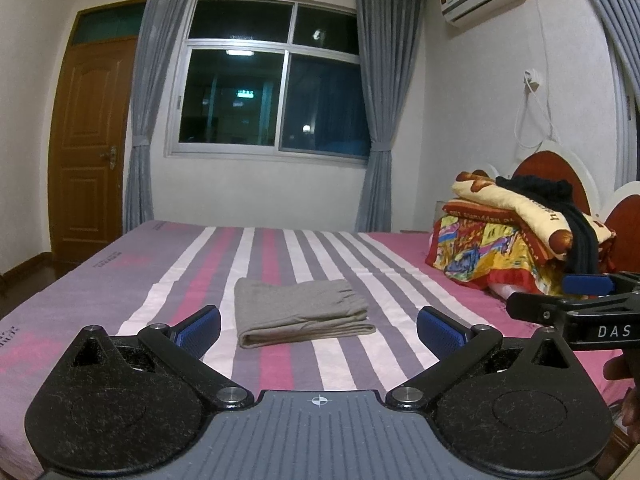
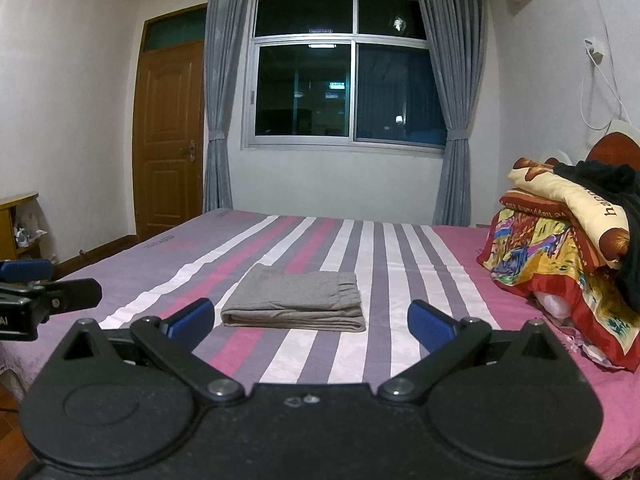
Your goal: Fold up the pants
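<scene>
The left gripper [image 1: 319, 330] occupies the lower part of the left wrist frame; its blue-padded fingers [image 1: 202, 326] are spread wide apart and hold nothing. The right gripper [image 2: 311, 322] fills the lower part of the right wrist frame in the same condition: blue pads [image 2: 430, 325] set wide apart, nothing between them. Each gripper also appears in the other's view, the right one at the right edge of the left wrist frame and the left one at the left edge of the right wrist frame.

The pants [image 2: 294, 297] are grey and lie folded into a compact rectangle at frame centre, just beyond both pairs of fingertips and clear of them. They rest flat on the striped bedsheet [image 2: 360, 248], which carries pink, purple and white bands.

At the right of the frame, a pile of colourful bedding [image 2: 560, 256] sits on the bed with a dark garment [image 2: 618, 188] draped over its top. At upper centre, a dark window [image 2: 344, 68] is flanked by grey curtains [image 2: 222, 92]. A wooden door [image 2: 170, 132] stands at centre left
</scene>
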Motion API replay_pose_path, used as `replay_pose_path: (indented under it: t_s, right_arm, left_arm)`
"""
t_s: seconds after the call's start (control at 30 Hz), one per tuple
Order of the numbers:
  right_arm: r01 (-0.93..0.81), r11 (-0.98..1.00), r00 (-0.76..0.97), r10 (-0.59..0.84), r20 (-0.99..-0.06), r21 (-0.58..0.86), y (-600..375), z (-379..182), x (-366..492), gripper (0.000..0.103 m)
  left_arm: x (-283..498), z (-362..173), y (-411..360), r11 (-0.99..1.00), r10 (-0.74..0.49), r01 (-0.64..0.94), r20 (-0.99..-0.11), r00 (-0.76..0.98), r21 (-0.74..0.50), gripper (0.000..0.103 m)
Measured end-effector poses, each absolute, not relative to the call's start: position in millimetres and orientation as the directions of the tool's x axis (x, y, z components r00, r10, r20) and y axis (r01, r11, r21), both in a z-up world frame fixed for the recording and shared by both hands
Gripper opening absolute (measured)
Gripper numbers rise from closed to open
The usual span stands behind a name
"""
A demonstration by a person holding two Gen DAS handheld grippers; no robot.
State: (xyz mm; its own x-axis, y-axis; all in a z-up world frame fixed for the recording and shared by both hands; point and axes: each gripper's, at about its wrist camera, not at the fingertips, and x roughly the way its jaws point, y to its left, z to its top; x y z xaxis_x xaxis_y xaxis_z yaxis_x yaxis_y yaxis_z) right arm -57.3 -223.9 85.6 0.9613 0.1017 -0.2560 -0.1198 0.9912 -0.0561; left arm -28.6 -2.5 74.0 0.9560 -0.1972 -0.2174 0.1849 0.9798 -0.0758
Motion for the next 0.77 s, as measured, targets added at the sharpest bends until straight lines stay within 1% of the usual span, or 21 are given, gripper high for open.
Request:
replay_pose_path:
  t_s: [0.33,0.43,0.77]
  right_arm:
    - [-0.121,0.991,0.961,0.103,-0.257,-0.054,-226,85,-56,0.103]
    - [-0.119,0.992,0.960,0.102,-0.260,-0.052,-226,85,-54,0.103]
    - [-0.109,0.993,0.959,0.093,-0.267,-0.049,-227,84,-51,0.103]
  left_arm:
    - [-26,72,0,0.978,-0.208,0.196,-0.221,0.953,-0.075,0.103]
    - [-30,72,0,0.977,-0.211,0.205,-0.199,0.957,-0.054,0.103]
    - [-38,72,0,0.973,-0.227,0.218,-0.172,0.959,-0.071,0.103]
